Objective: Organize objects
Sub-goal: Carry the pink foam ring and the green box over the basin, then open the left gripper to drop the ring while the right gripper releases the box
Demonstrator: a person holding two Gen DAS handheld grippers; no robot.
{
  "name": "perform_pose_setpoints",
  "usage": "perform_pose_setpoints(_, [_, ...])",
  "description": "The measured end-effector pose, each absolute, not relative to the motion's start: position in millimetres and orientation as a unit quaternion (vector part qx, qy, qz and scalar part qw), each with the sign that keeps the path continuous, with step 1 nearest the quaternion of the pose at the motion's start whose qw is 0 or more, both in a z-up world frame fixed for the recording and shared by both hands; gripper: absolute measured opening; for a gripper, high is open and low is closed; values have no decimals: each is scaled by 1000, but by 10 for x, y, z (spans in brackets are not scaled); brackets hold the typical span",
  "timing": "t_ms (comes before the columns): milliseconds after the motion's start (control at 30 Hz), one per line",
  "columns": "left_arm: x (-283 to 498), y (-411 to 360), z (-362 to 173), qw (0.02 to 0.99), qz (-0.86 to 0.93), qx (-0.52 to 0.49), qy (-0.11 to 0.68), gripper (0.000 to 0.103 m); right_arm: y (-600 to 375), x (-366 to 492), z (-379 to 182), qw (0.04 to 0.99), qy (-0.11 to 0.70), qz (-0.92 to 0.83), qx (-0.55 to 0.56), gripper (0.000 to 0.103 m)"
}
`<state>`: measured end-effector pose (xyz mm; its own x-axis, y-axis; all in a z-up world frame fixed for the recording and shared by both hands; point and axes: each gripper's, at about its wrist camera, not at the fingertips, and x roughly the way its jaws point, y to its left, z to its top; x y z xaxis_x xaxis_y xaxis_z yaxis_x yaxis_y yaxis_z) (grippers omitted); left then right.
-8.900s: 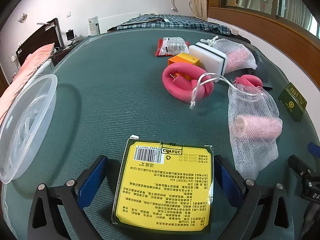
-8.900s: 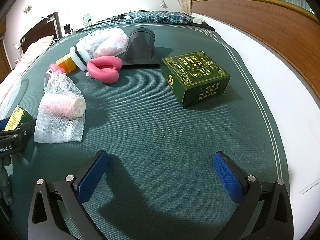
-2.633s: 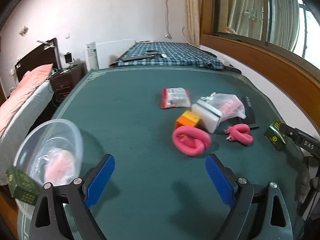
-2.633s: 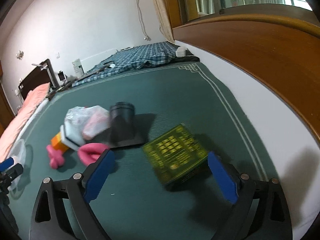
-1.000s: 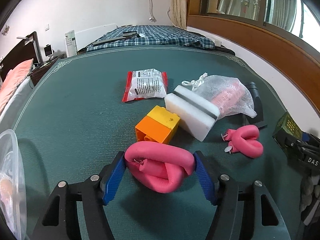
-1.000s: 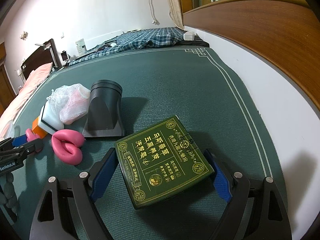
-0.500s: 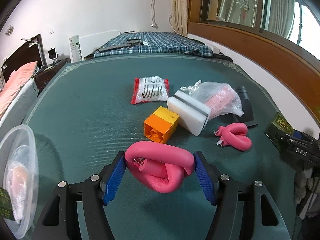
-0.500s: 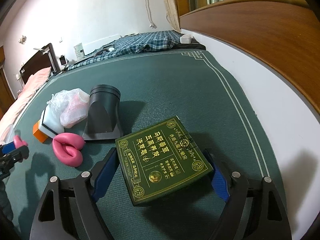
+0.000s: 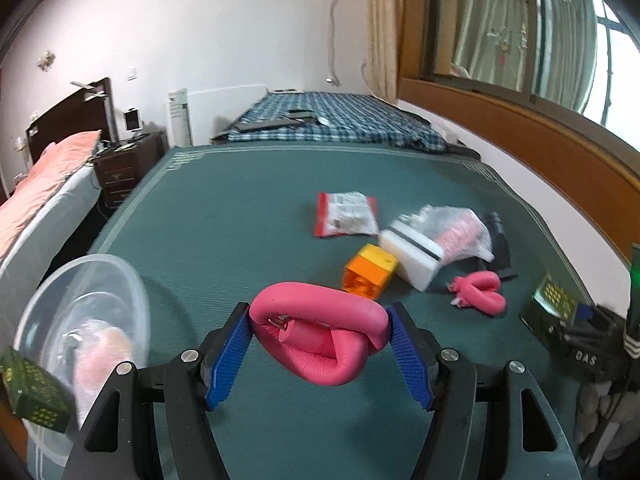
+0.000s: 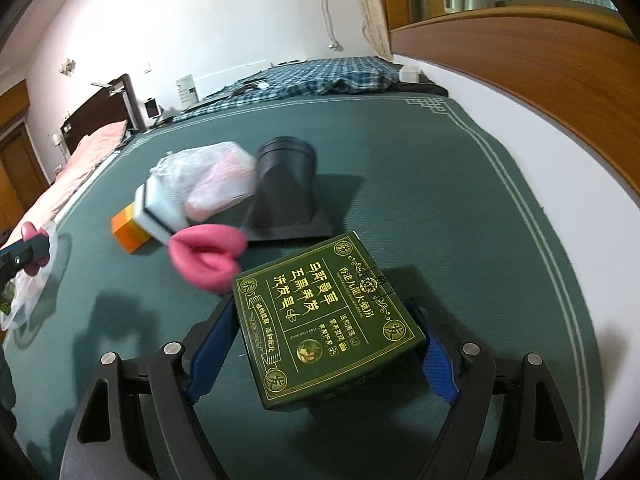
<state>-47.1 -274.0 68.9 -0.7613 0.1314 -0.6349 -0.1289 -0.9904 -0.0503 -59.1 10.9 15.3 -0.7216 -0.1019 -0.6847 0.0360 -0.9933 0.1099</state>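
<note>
My left gripper [image 9: 320, 344] is shut on a big pink foam loop [image 9: 320, 332], held above the green mat. To its left a clear plastic bowl [image 9: 48, 288] holds a mesh bag with a pink roller [image 9: 100, 356] and a small green box [image 9: 32, 392]. My right gripper [image 10: 320, 344] is shut on a dark green box with gold print [image 10: 324, 320], pads on its two sides. That box [image 9: 554, 296] also shows at the right edge of the left wrist view. A smaller pink loop [image 10: 206, 256] lies on the mat just beyond it.
On the mat lie an orange block [image 9: 370, 274], a white sponge [image 9: 412, 254], a mesh bag [image 9: 456, 232], a red snack packet [image 9: 346, 220] and a black nozzle [image 10: 286, 188]. A wall and wooden sill run along the right, with beds beyond the mat.
Both grippers have risen with their loads. The big pink loop has come off the mat and drawn back from the orange block. The right pads have closed tighter on the green box.
</note>
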Motion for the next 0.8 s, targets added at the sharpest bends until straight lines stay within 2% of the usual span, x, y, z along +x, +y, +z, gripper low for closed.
perform_pose_setpoints(433, [-291,-3815,956,-28,952,-303,-34,71,-546,-462,384,100,-36,-929,355,83])
perform_pose_setpoints(800, [-305,-4580,968,-63,949,-301,-68,71,-1342,-456,613,168,-1,-926,338,83])
